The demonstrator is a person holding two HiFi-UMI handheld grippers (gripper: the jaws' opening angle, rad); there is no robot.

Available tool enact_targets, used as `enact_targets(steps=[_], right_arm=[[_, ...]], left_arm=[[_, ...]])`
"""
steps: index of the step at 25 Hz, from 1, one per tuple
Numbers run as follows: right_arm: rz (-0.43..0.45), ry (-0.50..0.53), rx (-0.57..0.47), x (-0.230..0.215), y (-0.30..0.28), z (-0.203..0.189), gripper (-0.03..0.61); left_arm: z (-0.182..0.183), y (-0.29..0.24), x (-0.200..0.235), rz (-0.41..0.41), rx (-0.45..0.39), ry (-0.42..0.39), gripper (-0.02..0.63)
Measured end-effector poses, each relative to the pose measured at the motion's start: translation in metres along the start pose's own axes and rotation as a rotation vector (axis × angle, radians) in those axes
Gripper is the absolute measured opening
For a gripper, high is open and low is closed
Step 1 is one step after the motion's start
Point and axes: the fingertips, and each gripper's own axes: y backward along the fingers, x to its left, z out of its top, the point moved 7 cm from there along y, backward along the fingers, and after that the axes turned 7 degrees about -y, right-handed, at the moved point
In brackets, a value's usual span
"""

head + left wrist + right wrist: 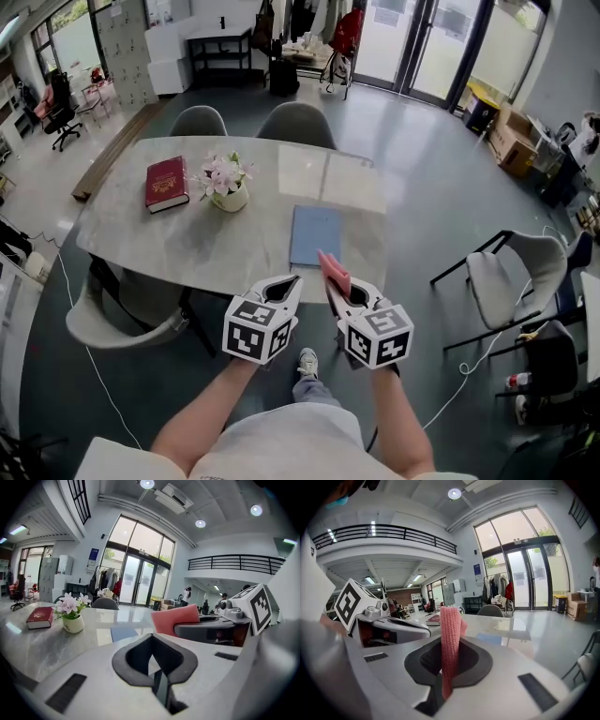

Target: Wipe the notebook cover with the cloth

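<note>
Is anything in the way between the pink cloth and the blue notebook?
Nothing visible does. The cloth in the right hand-held gripper is right by the near edge of the notebook; the flower pot and red book stand off to its left.

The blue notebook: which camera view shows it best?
The head view: the whole blue notebook lies flat on the table, seen from above. The left gripper view shows it only as a thin, edge-on blue strip. The right gripper view shows a small patch beside the pink cloth.
</note>
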Motion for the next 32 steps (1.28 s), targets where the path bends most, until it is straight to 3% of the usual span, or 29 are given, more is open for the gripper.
enact_targets(steps=[9, 32], right_arm=[[0.025, -0.001, 0.071, -0.073, -0.053, 0.017, 0.014], [0.087, 0.163, 0.294, -0.215, -0.207, 0.031, 0.014]], left_arm=[[0.014, -0.07, 0.03, 0.03, 0.044, 0.039, 0.003], [0.001, -0.191, 0.1, 0.1, 0.159, 0.124, 0.003]])
